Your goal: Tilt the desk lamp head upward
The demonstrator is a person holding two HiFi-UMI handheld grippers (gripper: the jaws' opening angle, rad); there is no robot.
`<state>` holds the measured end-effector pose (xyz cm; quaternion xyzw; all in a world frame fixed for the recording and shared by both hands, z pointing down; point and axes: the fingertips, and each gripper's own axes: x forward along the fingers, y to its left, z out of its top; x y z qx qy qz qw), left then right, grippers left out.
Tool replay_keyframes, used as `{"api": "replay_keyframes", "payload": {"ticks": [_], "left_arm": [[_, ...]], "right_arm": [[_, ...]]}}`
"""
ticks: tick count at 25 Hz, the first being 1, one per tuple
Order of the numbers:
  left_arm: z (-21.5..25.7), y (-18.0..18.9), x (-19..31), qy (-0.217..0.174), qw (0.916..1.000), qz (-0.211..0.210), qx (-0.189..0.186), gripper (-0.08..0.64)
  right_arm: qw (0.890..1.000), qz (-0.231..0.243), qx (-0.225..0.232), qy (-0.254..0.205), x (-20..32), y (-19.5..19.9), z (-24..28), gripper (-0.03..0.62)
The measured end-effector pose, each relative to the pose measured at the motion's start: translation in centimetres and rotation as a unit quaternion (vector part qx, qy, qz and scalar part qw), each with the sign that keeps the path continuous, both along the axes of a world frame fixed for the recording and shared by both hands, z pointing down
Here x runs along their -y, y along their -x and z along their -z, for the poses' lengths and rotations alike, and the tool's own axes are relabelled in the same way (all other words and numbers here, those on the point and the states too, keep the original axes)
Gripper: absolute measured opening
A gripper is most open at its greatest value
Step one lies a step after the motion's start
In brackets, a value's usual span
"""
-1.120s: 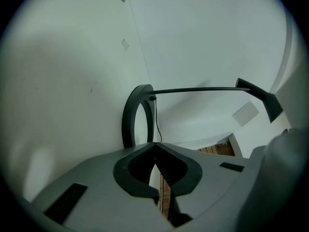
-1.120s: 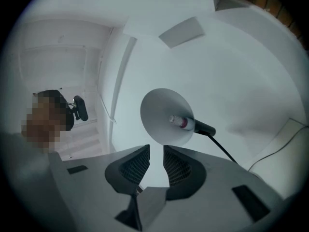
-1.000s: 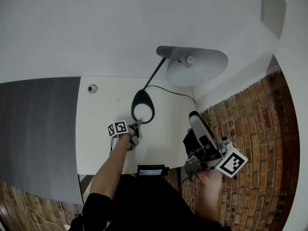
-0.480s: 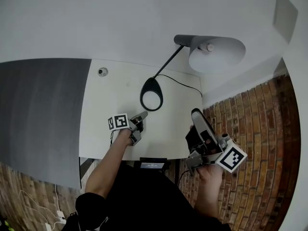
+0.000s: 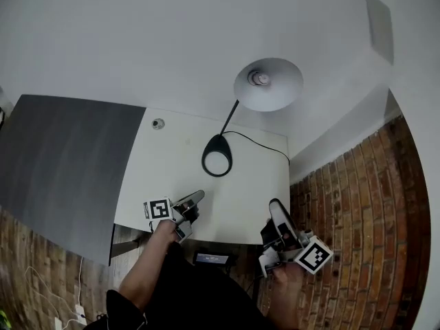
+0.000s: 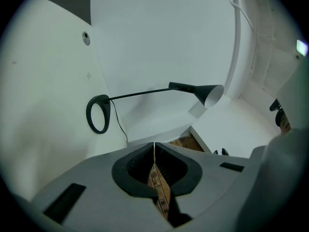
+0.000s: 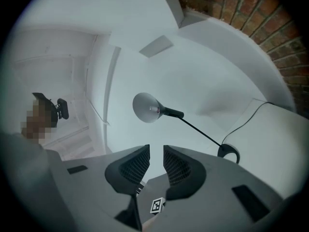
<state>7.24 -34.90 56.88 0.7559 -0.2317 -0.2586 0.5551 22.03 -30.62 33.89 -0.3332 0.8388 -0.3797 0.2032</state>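
The black desk lamp stands on the white desk (image 5: 158, 177). Its ring base (image 5: 217, 163) is at mid-desk, and a thin arm rises to the shade (image 5: 268, 82), whose open side with the bulb faces the head camera. My left gripper (image 5: 196, 196) is shut and empty near the desk's front edge, short of the base. My right gripper (image 5: 275, 206) hovers off the desk's right front corner, open with nothing between its pads. The left gripper view shows the base (image 6: 98, 114) and shade (image 6: 207, 93) beyond the left gripper (image 6: 154, 146). The right gripper view shows the shade (image 7: 147, 108) beyond the right gripper (image 7: 156, 151).
The lamp's black cable (image 5: 261, 143) runs from the base to the desk's back right corner. A round grommet (image 5: 158, 124) sits at the back left. A dark grey panel (image 5: 62, 157) adjoins the desk on the left. Brick floor (image 5: 357, 184) lies to the right. A small screen (image 5: 211, 258) sits below the front edge.
Both grippers have drawn back toward the desk's front edge, farther from the lamp base. The head view has shifted, and the shade now shows its full round opening.
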Motion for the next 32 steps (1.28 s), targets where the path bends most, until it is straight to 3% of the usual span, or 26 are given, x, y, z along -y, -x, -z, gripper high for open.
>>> {"api": "replay_keyframes", "payload": {"ticks": [6,9,13,21,25,28,32], "left_arm": [[2.6,0.1,-8.3,-0.019,0.9978,0.052,0.035,0.011],[4.2,0.1,-11.5,-0.038,0.9951,0.068,0.06,0.011],[6.3,0.3,-14.7,-0.032,0.9934,0.081,0.074,0.009],[10.3,-0.5,-17.3,-0.079,0.9906,0.047,0.101,0.011],[11.5,-0.1,-18.3,-0.102,0.9898,0.034,0.093,0.011],[12.3,1.3,-19.8,-0.122,0.988,0.03,0.089,0.011],[12.3,3.9,-22.1,-0.121,0.99,0.023,0.069,0.009]], "right_arm": [[0.999,0.006,0.031,0.028,-5.8,-4.6,-3.7,0.094],[0.999,0.024,0.041,0.027,-8.0,-5.1,-4.3,0.094],[0.997,0.042,0.064,0.028,-10.3,-5.1,-4.5,0.094],[0.996,0.024,0.087,0.017,-13.7,-5.4,-4.7,0.094],[0.996,-0.002,0.086,0.01,-15.4,-5.4,-4.6,0.094],[0.997,-0.012,0.075,0.014,-17.0,-3.8,-4.6,0.094],[0.998,-0.017,0.052,0.013,-20.0,-0.2,-3.8,0.093]]}}
